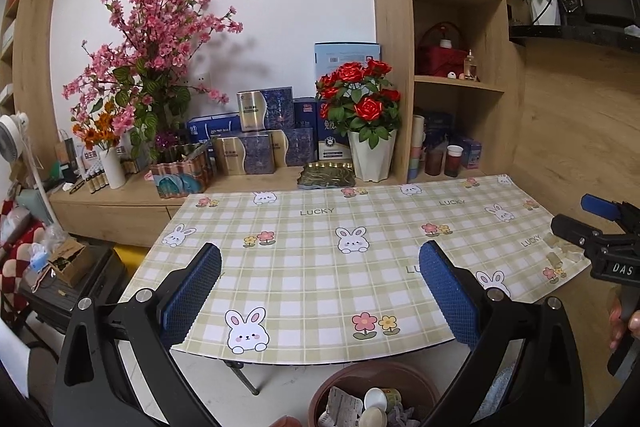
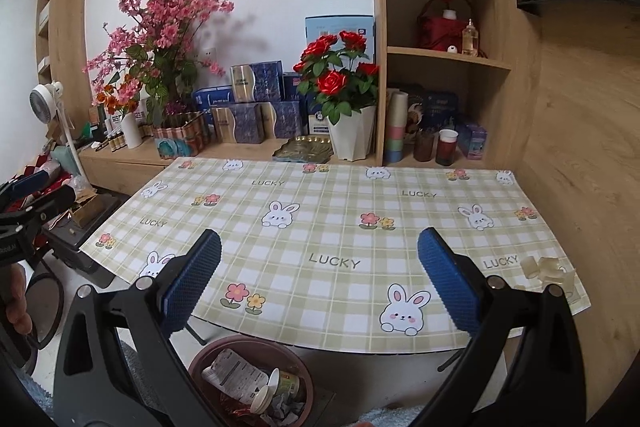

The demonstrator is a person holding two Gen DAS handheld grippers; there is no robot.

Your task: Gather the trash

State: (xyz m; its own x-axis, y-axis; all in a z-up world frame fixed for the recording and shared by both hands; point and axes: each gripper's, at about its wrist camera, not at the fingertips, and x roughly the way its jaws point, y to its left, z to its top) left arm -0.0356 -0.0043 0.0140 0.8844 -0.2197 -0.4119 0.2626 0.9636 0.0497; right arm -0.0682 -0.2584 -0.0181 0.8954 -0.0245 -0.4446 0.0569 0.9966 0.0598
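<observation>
Table (image 2: 320, 211) mostly bare, clear wrapper (image 2: 548, 271) at right edge

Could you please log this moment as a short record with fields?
table: checked bunny cloth
trash left: clear plastic scraps near the cloth's right front corner
bin: brown bin on the floor in front of the table, holding paper, a small cup and wrappers
left claw: open, empty, above the table's front edge
right claw: open, empty, scraps just to its right

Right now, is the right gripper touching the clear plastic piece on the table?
Apart: the right wrist view shows tablecloth between the right gripper and the clear plastic piece.
</observation>
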